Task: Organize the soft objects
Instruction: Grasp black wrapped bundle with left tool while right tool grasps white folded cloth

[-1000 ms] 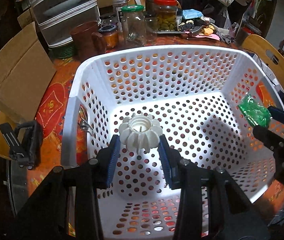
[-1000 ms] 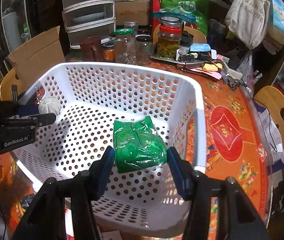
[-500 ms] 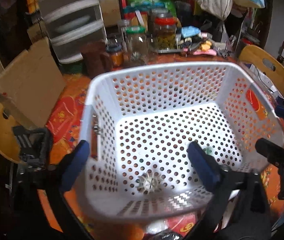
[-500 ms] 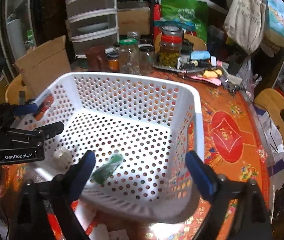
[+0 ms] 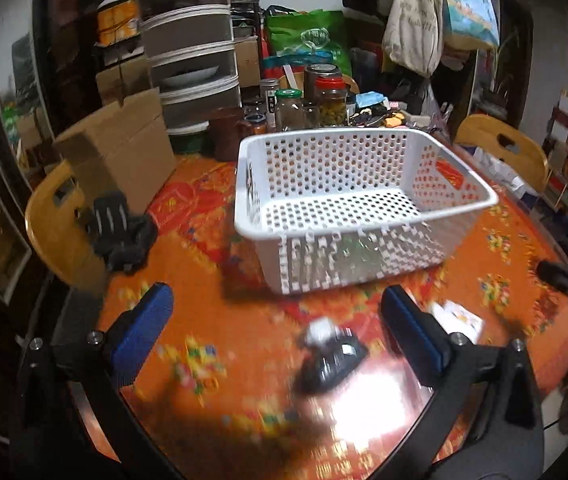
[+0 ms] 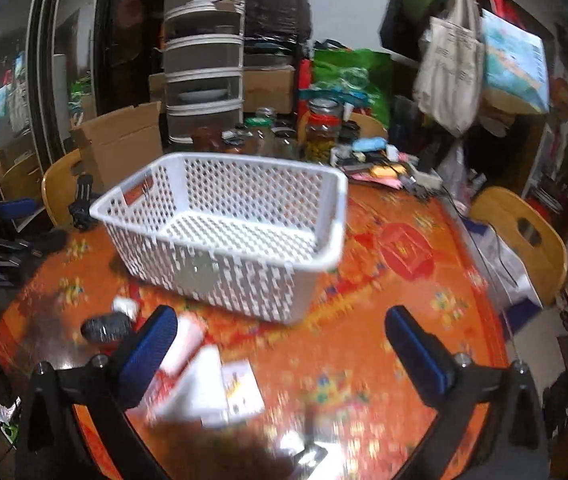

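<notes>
Comparing with a second ago: both grippers held something over the basket then; both are bare now and sit back over the table.
Left gripper (image 5: 277,322): jaws apart at full spread, nothing between the pads; it gripped the white ribbed soft toy a second ago and had already let it fall half a second ago.
White ribbed toy: not clearly visible now; judged to lie on the basket floor behind the near wall.
White basket (image 5: 460,210): stands on the orange patterned table (image 5: 203,264), seen from farther off than before.
Green soft packet (image 5: 350,250): a green blur shows through the holes of the near wall, so it lies inside, low against that wall.
Right gripper (image 6: 279,340): its jaws have just been opening and now stand wide with nothing between them; the green packet it carried is gone from them.
Loose items near the grippers: a blurred dark-and-white object (image 5: 330,354) and white cards (image 6: 207,388) on the table; too smeared to name.
Meaning for the task: two soft things look delivered; both grippers are free for the next pick.
</notes>
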A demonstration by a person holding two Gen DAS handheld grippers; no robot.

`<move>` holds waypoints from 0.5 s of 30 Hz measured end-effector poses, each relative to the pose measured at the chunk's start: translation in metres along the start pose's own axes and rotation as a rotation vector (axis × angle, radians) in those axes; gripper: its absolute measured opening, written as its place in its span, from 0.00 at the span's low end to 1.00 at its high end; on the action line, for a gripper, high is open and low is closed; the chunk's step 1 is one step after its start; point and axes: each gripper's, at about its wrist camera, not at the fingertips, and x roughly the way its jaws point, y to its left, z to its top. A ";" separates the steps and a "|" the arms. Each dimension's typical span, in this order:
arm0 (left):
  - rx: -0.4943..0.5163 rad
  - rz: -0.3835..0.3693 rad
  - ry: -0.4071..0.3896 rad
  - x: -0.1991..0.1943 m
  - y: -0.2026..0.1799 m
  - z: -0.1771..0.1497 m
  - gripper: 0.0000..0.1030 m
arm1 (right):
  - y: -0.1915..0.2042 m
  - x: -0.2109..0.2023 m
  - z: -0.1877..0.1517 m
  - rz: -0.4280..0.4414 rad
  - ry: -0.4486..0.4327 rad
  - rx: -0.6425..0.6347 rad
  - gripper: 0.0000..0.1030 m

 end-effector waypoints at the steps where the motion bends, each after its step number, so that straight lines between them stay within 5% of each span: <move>1: -0.009 -0.003 -0.002 -0.004 0.003 -0.010 1.00 | -0.002 -0.002 -0.011 0.012 0.012 0.016 1.00; 8: -0.044 0.006 0.057 0.003 0.002 -0.078 1.00 | -0.010 0.013 -0.078 0.061 0.085 0.136 1.00; 15: -0.032 -0.042 0.129 0.053 -0.018 -0.099 1.00 | -0.003 0.034 -0.097 0.091 0.116 0.155 0.98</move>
